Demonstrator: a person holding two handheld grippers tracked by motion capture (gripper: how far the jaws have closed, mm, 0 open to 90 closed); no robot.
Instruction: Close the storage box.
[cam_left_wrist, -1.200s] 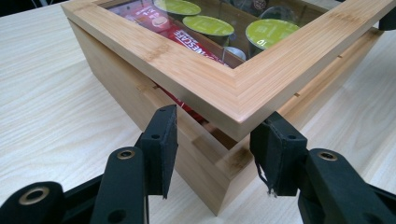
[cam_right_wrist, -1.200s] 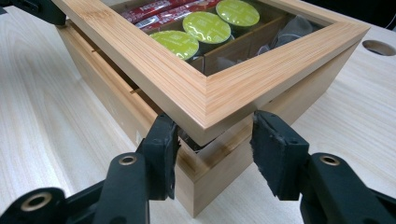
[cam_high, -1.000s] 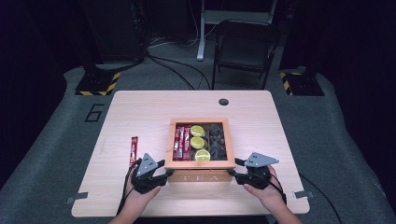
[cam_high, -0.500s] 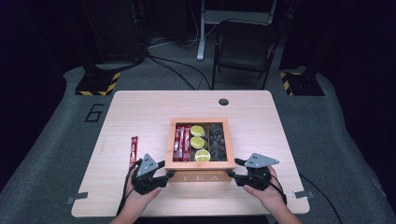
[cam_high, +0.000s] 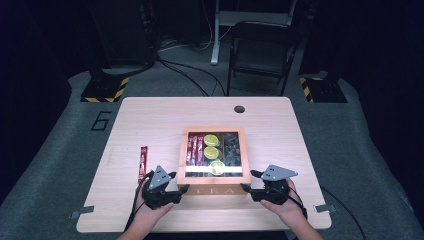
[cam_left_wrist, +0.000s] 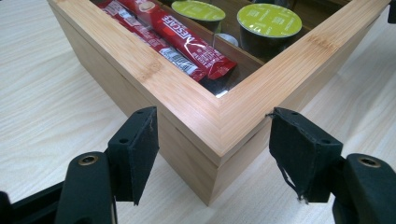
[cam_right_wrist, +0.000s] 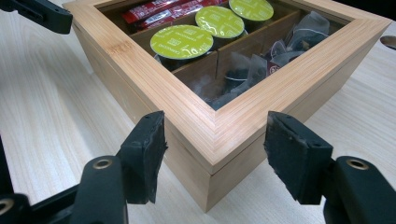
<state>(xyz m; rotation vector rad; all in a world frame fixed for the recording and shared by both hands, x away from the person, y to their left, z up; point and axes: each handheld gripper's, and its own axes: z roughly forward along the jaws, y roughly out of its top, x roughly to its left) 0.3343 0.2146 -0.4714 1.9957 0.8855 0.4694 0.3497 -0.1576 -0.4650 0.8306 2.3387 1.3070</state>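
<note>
A bamboo tea box (cam_high: 215, 190) with a glass-windowed lid lies closed near the table's front edge. Inside are red Nescafe sachets (cam_left_wrist: 182, 39), green-topped pods (cam_right_wrist: 182, 41) and dark tea bags (cam_right_wrist: 275, 56). My left gripper (cam_high: 179, 181) is at the box's front left corner. In the left gripper view the gripper (cam_left_wrist: 212, 149) is open, its jaws either side of the box (cam_left_wrist: 187, 100) corner without touching. My right gripper (cam_high: 248, 180) is at the front right corner. In the right gripper view it (cam_right_wrist: 215, 149) stands open astride the box (cam_right_wrist: 261, 109) corner.
One red sachet (cam_high: 143, 162) lies loose on the wooden table (cam_high: 150, 120), left of the box. A cable hole (cam_high: 239, 109) sits near the far edge. A folding chair (cam_high: 262, 55) stands beyond the table, on dark floor.
</note>
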